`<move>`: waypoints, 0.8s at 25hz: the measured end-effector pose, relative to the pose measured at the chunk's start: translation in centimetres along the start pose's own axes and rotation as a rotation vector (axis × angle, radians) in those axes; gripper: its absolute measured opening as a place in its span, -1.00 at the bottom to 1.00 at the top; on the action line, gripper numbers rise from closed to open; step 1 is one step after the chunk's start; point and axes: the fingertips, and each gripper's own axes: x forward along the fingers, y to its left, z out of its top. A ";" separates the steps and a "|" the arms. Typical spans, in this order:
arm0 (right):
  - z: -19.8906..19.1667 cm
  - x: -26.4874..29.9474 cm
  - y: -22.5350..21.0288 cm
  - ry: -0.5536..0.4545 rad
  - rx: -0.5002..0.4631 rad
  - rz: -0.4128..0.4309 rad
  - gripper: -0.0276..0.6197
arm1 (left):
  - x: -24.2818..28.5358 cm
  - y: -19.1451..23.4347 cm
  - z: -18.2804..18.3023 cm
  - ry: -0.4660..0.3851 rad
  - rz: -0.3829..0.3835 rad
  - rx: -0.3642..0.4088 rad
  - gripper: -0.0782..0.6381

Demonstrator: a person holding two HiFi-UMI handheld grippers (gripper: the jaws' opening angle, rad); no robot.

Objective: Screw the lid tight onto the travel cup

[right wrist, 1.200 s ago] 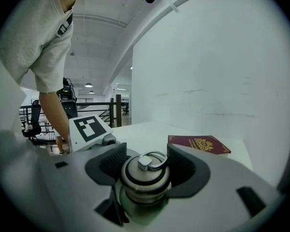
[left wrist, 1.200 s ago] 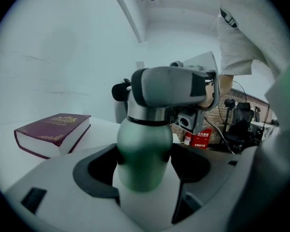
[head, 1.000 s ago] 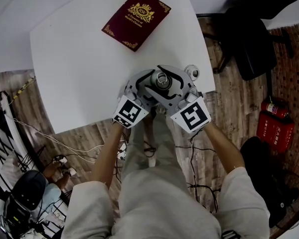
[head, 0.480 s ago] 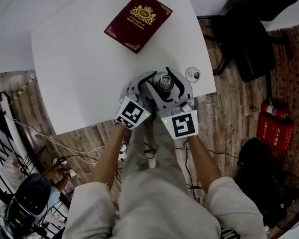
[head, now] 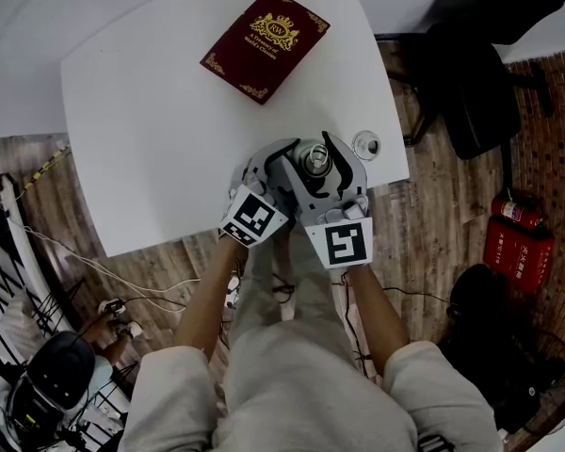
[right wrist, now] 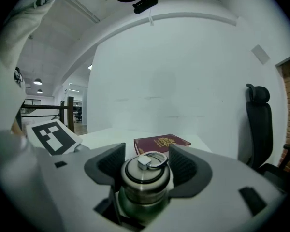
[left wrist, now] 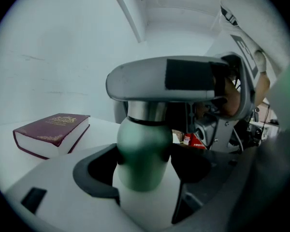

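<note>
The travel cup [head: 313, 157] stands near the front right edge of the white table [head: 151, 111]. Its body is green above and white below [left wrist: 141, 149], with a steel neck. The steel lid [right wrist: 145, 178] with a ring on top sits on it. My left gripper [head: 275, 172] is shut on the cup's body, dark pads on both sides [left wrist: 144, 170]. My right gripper [head: 328, 169] is higher up and shut on the lid, its ribbed pads against the lid's sides [right wrist: 146, 163]. In the left gripper view the right gripper's grey jaw [left wrist: 174, 79] spans the cup's top.
A dark red book [head: 266, 32] lies at the table's far side, also seen in both gripper views [left wrist: 50, 132] [right wrist: 162, 142]. A small clear round object [head: 365, 143] sits by the table's right edge. A black chair [head: 471, 73] and red extinguisher [head: 520, 243] stand on the floor to the right.
My right gripper has swung around the cup with the lid in it: its marker cube moved left and closer to the person. The left gripper and cup stayed put.
</note>
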 end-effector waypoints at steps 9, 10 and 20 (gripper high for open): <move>0.1 -0.6 0.8 0.031 -0.056 0.409 0.18 | 0.1 0.0 0.0 0.002 -0.004 0.002 0.17; 0.2 -0.7 1.1 0.038 -0.082 0.454 0.18 | 0.1 0.0 0.0 0.002 -0.005 0.002 0.17; -0.7 -1.3 2.7 0.152 -0.255 0.783 0.12 | 0.1 0.0 0.0 0.003 -0.010 0.003 0.16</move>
